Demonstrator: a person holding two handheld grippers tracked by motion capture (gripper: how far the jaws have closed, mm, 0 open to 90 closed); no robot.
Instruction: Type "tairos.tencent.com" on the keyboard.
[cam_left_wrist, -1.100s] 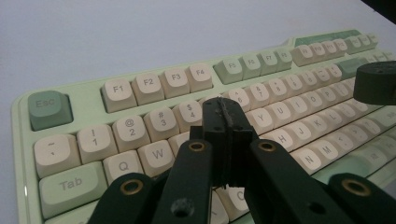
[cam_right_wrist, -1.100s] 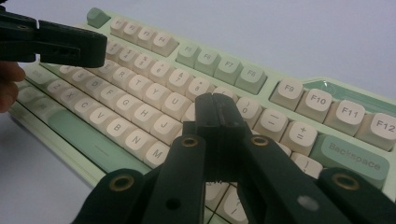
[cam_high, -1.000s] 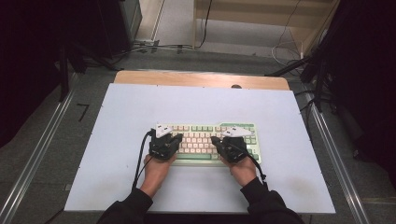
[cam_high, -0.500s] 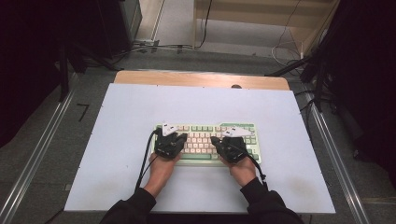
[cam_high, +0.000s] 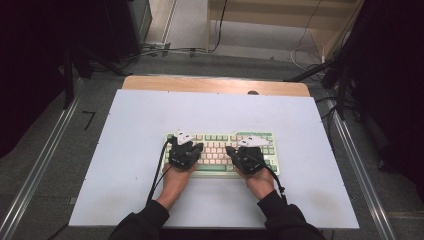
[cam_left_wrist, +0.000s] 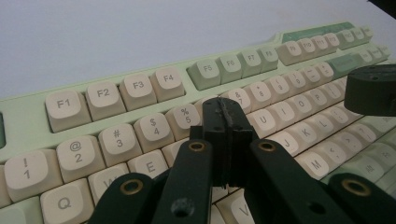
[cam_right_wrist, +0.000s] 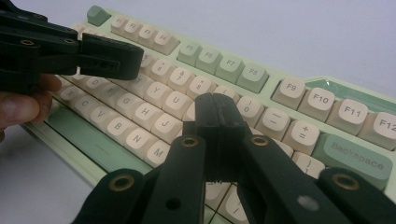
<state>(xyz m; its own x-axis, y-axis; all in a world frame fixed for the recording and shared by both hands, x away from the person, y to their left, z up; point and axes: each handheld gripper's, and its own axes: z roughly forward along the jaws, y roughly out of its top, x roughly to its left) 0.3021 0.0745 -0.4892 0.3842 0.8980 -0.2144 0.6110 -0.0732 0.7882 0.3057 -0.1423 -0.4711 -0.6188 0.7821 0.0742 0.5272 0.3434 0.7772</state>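
Nearest to the person, the left hand-held gripper (cam_high: 186, 145) and the right hand-held gripper (cam_high: 241, 150) are both over the keyboard (cam_high: 220, 141), each with its jaws pressed fully together and nothing between them. The left one points toward 12 o'clock above the number row near the 6 key (cam_left_wrist: 210, 101), and the right one above the keys near 9 and 0. The keyboard lies flat on the bench (cam_high: 140, 120) slightly toward 6 o'clock from the middle, its long axis from 9 to 3 o'clock and its function row on the far side.
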